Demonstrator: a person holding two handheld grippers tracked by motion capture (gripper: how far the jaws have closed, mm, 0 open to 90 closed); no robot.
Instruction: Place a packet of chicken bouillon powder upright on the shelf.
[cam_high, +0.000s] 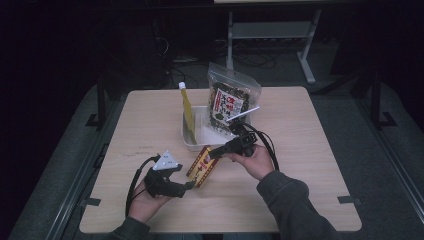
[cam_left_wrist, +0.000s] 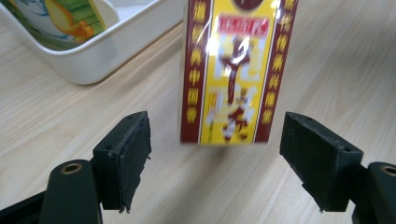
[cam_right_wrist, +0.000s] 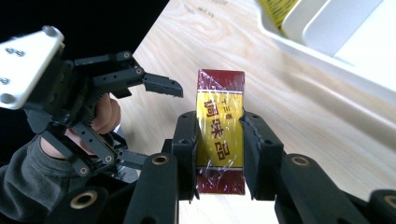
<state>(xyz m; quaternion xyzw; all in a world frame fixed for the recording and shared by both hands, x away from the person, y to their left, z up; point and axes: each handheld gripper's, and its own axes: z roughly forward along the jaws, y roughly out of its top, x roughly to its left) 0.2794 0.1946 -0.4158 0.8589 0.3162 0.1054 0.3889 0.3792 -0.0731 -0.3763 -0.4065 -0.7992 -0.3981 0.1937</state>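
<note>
A flat red-and-yellow box (cam_high: 201, 166) wrapped in clear film is held just above the table, in front of the white tray (cam_high: 188, 144). My right gripper (cam_high: 212, 152) is shut on its upper end, and in the right gripper view the pads press both long sides of the box (cam_right_wrist: 219, 116). My left gripper (cam_high: 190, 185) stands open at the box's lower end. In the left gripper view the box (cam_left_wrist: 233, 70) hangs between and beyond its wide-apart pads (cam_left_wrist: 126, 154), touching neither. The left gripper (cam_right_wrist: 159, 126) appears open beside the box in the right gripper view.
The white tray (cam_left_wrist: 93, 60) holds an upright yellow packet (cam_high: 187, 107) and a clear zip bag of snacks (cam_high: 231, 100) leaning at its back right. Bare wood lies to the left, right and front. Dark floor and a metal stand are beyond the table's far edge.
</note>
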